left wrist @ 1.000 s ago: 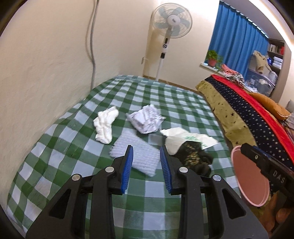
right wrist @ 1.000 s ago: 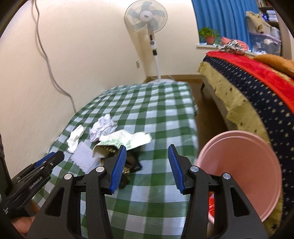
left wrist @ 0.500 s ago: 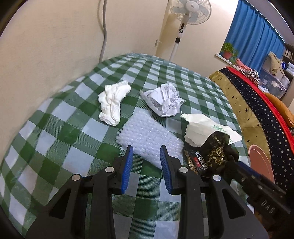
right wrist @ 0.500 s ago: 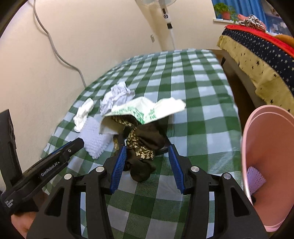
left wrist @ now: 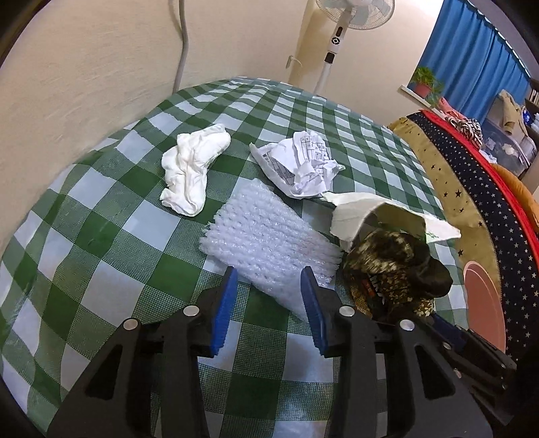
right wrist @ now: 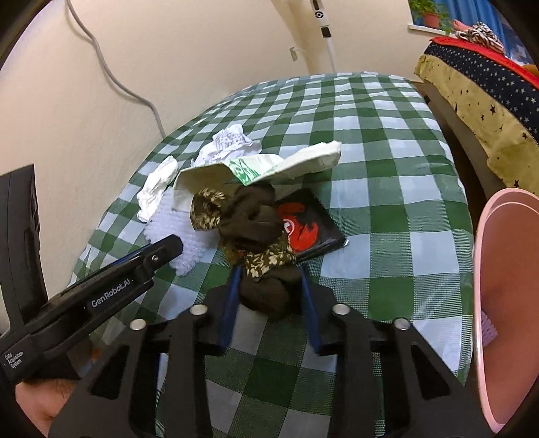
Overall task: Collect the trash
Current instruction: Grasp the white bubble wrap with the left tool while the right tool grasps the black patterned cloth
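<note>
Standing fan [left wrist: 340,30], blue curtain [left wrist: 471,57], potted plant [left wrist: 425,81], perhaps a bed [left wrist: 478,168]

Dark floral cloth wad [right wrist: 266,256] sits bunched between the right gripper [right wrist: 269,286]'s blue pads; bubble wrap sheet [left wrist: 269,246] lies flat, its near edge between the left gripper [left wrist: 267,289]'s tips.

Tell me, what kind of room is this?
Probably a bedroom at home: a bed with a starry cover, blue curtains and a standing fan beside a green-checked table.

Both wrist views close, angled down — shared checked table [left wrist: 111,236], trash pile [right wrist: 249,215]
</note>
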Action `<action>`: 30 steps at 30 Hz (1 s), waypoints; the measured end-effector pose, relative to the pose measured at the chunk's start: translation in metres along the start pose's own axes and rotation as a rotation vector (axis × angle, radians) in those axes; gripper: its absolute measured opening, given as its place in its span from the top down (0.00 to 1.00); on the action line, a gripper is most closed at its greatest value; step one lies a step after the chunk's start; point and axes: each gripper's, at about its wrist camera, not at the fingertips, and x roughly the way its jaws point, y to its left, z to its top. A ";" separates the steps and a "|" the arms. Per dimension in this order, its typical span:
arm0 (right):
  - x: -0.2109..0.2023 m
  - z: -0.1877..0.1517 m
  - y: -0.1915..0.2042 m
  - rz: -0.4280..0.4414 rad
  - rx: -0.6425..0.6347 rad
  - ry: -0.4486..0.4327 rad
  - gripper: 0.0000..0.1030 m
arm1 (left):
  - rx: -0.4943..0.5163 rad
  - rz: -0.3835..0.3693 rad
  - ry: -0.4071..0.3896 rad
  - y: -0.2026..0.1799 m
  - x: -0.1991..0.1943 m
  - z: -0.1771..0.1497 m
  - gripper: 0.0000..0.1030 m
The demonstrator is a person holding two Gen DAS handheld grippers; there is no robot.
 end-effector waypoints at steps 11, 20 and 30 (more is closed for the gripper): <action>-0.015 -0.003 0.006 0.007 -0.023 -0.013 0.81 | 0.017 -0.012 -0.039 -0.002 -0.014 0.001 0.87; -0.049 -0.006 0.008 -0.011 -0.037 -0.072 0.82 | 0.021 -0.029 -0.093 -0.002 -0.040 -0.001 0.88; -0.091 -0.009 0.007 -0.052 -0.035 -0.157 0.81 | 0.049 -0.044 -0.153 -0.005 -0.073 -0.003 0.88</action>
